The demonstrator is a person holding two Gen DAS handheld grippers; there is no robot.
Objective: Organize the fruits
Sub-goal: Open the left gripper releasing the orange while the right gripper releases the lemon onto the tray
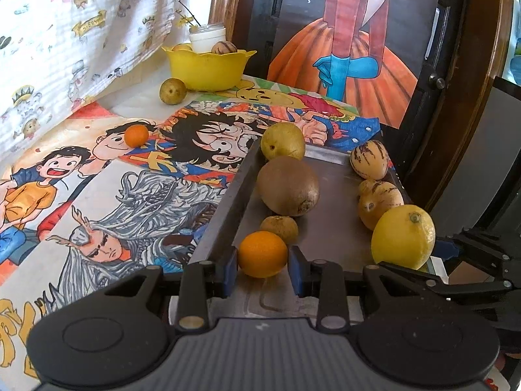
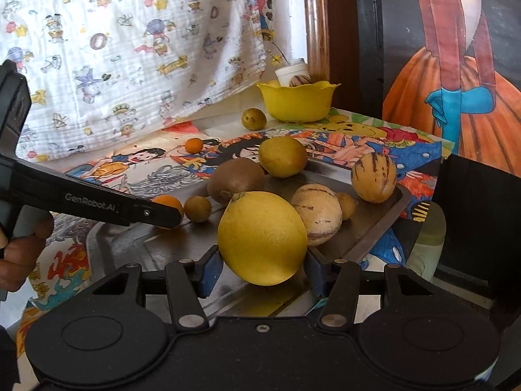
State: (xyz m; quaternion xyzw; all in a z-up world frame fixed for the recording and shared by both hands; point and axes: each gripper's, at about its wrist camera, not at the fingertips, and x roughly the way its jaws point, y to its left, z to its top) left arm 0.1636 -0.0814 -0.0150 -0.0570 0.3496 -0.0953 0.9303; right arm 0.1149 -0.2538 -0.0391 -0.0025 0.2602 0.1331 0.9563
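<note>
Yellow lemon (image 2: 262,238) in right claw (image 2: 262,267)

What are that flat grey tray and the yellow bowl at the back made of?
The tray looks like metal, perhaps steel: a dull grey brushed sheen, faint reflections of the fruit and thin bent-up rims. The yellow bowl looks like moulded plastic: even opaque colour, soft gloss and a wavy scalloped rim, though glazed ceramic can't be ruled out from here.
</note>
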